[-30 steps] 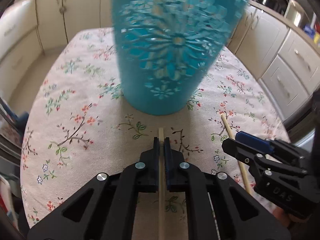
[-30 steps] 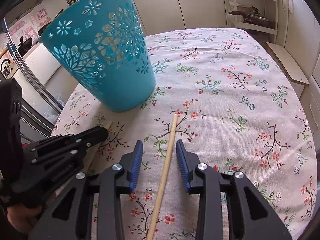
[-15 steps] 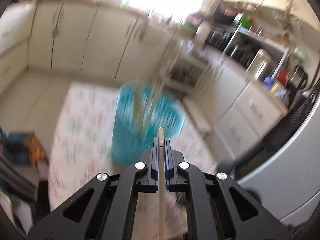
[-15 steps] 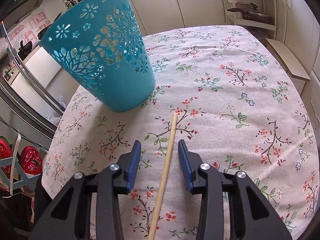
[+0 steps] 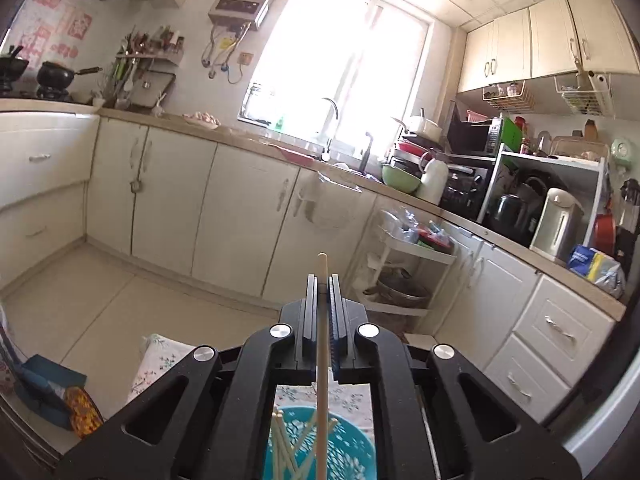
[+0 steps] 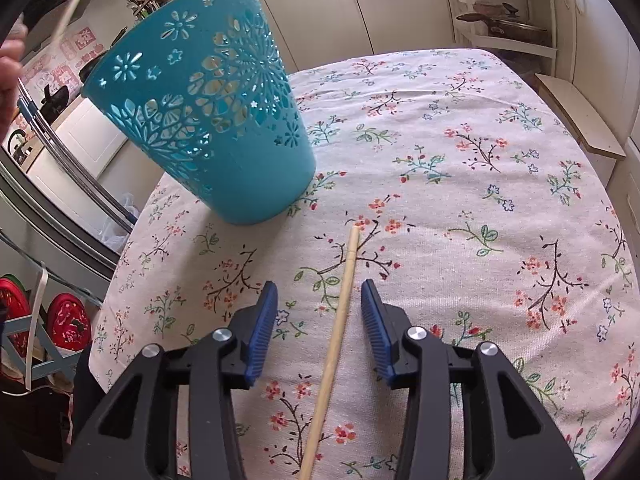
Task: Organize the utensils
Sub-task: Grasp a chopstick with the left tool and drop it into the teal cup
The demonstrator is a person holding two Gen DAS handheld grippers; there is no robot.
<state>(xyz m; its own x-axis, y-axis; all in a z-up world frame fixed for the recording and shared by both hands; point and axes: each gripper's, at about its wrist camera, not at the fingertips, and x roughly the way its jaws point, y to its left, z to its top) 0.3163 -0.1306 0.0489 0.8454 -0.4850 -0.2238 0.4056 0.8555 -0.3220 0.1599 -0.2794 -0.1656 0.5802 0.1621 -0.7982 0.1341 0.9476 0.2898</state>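
Observation:
My left gripper (image 5: 322,280) is shut on a wooden chopstick (image 5: 321,344), held upright high above the teal cut-out basket (image 5: 348,452), whose rim shows below with several chopsticks (image 5: 286,448) inside. In the right wrist view the basket (image 6: 212,120) stands on the floral tablecloth (image 6: 480,208). A second chopstick (image 6: 340,320) lies flat on the cloth, running between my right gripper's (image 6: 319,304) open blue-padded jaws. The held chopstick's end (image 6: 74,0) shows blurred at the top left of that view.
Cream kitchen cabinets (image 5: 240,216), a counter with appliances (image 5: 556,224) and a wire trolley (image 5: 404,268) surround the table. A low wooden bench (image 6: 576,116) stands past the table's far right edge. Red items (image 6: 68,320) sit on the floor at left.
My left gripper lifted its chopstick off the table and swung up above the basket, now pointing at the kitchen. My right gripper stayed open around the lying chopstick.

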